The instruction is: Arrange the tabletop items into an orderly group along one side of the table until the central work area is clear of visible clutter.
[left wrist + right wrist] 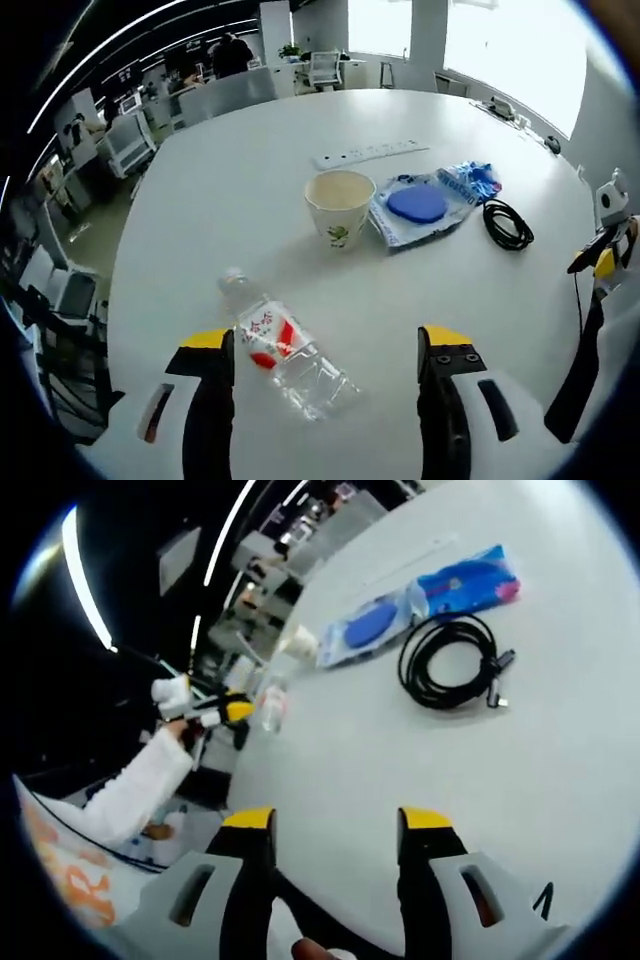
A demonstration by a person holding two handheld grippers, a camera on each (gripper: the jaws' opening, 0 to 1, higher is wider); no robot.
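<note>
The round white worktop [300, 150] still has its things scattered across the middle, so the tidying looks to be at an early stage, and the step in hand appears to be the pickup of the plastic water bottle [285, 350]. In the left gripper view the left gripper [325, 345] hovers over it with jaws apart and nothing between the pads; the bottle lies on its side between the two jaws, nearer the 9 o'clock one, its cap pointing toward 11 o'clock. The next move likely calls for lowering, squaring the jaws across the barrel and closing gently, since the clear thin wall may flex or roll. It is transparent, looks empty or nearly so, and has a red and white label. Beyond it toward 1 o'clock lies a blue plastic packet [430, 205] holding a round blue disc, and at 12 o'clock a white power strip [368, 153]. A paper cup [339, 206] with a small green print stands upright just beside the packet. A coiled black cable [447, 661] lies at 1 o'clock in the right gripper view, where the right gripper [335, 830] hangs over bare surface, jaws apart and empty.
</note>
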